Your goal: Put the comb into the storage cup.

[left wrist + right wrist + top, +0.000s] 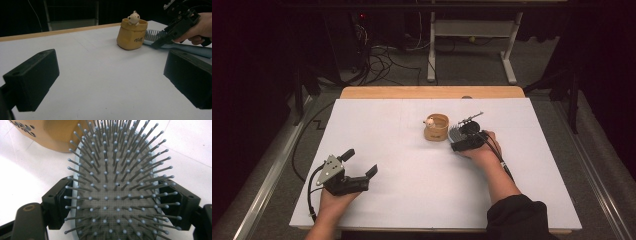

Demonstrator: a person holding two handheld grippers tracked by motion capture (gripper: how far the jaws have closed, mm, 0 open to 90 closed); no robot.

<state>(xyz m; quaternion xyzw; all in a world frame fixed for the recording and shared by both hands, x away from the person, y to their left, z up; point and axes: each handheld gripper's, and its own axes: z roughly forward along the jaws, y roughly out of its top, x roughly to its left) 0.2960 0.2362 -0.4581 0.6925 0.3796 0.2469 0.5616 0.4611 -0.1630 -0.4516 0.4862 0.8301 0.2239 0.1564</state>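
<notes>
Hairbrush (pixel 117 195): pale blue, bristles up, on white table (pixel 412 165), just beside tan cup (pixel 436 127). Right gripper (pixel 462 142): jaws clamped on brush head sides. Left gripper (pixel 359 162): well apart from cup, jaws wide, empty.

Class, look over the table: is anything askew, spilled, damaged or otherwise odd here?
Nothing stands out. The tan cup-shaped holder with a small cream animal figure on its rim stands upright on the white table. The pale blue paddle hairbrush with grey bristles lies beside it, bristles up, between the right tool's jaws.
</notes>
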